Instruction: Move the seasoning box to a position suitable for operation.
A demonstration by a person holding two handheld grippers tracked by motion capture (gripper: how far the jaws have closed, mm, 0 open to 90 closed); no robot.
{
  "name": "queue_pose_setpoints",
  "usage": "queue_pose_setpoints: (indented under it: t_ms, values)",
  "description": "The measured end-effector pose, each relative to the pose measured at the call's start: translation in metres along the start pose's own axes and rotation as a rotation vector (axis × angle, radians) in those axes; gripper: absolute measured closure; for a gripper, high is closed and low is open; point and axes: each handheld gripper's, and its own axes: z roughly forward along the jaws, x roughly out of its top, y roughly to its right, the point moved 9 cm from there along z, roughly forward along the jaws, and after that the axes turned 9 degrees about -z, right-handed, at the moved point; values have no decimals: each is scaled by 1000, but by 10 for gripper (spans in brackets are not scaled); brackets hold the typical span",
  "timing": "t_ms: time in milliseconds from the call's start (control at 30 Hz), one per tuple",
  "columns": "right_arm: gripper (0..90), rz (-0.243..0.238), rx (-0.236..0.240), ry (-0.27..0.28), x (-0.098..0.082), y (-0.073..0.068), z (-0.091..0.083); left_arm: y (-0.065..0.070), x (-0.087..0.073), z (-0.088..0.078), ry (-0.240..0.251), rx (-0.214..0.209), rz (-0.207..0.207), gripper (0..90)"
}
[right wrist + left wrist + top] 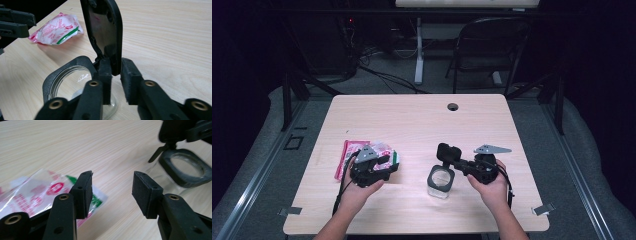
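The jar (441,182) stands on the table (422,120) toward the near edge, right of centre in the high view. It is clear glass with a black square collar around a round mouth, and its black lid (448,151) is hinged up and stands open over the far side of the collar. In the right gripper view the lid (106,32) rises upright from the collar of the jar (67,75), its shiny inner face turned toward the camera's left.

The right claw (115,78) has the lid's lower edge between its two pads; they sit narrow, right beside the lid on either side, but whether they press on it cannot be told. In the high view the right claw (455,159) reaches in from the right, level with the lid, held by the person's right hand (490,186).

Well to the left of the jar lies a packet (362,152), red and white with a green stripe. The left claw (392,166) hovers over its near right edge, held in the left hand (357,192). In the left gripper view the left claw (112,192) stands wide with nothing between its pads, the packet (37,192) lying under and behind the left pad, the jar (185,167) farther off at upper right.
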Motion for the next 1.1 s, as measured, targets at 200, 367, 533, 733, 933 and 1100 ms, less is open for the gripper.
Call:
queue_pose_setpoints:
  t_ms: [200, 367, 533, 733, 933, 1100]
  values:
    - [696, 9, -12, 11, 3, 3, -3, -18, -5, -3, -9, 52, 28, 501]
    - [654, 19, -15, 20, 4, 4, -6, -20, -12, 1, -25, 65, 60, 481]
    - [634, 29, -17, 22, 4, 6, -7, -13, -17, 7, -55, 53, 94, 471]
    - [615, 22, -16, 24, 4, 5, -6, -8, -27, 20, -100, 68, 96, 337]
    - [608, 20, -23, 23, 1, 4, -6, -8, -36, 34, -133, 113, 135, 327]
    - [603, 15, -27, 11, -4, 4, -8, -18, -41, 42, -162, 177, 182, 332]
